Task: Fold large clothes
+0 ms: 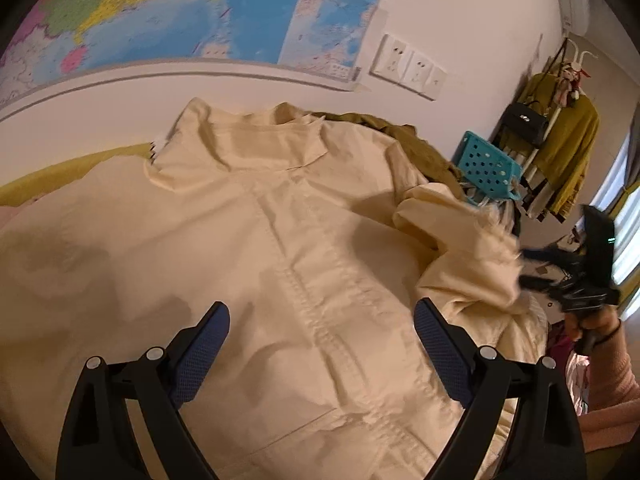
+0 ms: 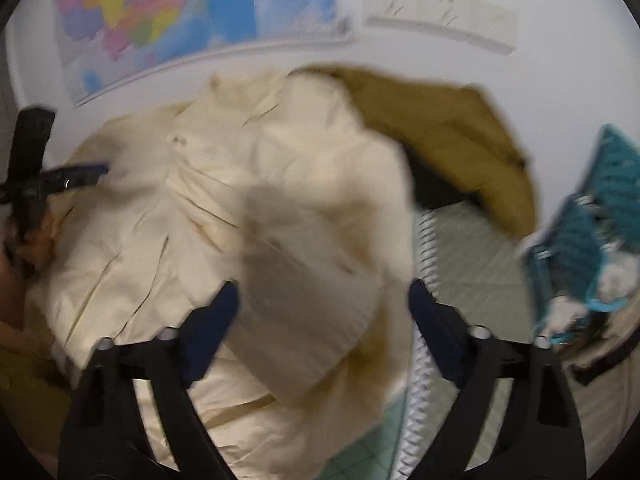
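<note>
step: sleeve fold-in | cream jacket (image 1: 280, 232) spread front-up on bed | L gripper (image 1: 322, 322) fingers spread, empty, above hem | R gripper (image 2: 322, 300) fingers apart around sleeve (image 2: 320, 208) (blurry, grip unclear) | next: lay sleeve across chest

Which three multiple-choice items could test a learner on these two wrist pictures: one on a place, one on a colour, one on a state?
1. Where is the teal basket?
A. right of the cream jacket
B. on the jacket's collar
C. under the wall map

2. What colour is the garment lying behind the jacket?
A. red
B. olive brown
C. white

3. How does the left hand-held gripper stand?
A. shut on a sleeve
B. shut on the collar
C. open above the jacket

Answers:
1. A: in the left wrist view the basket lies past the jacket's right sleeve.
2. B: olive-brown cloth shows beyond the collar.
3. C: its fingers are spread, with nothing between them.
</note>
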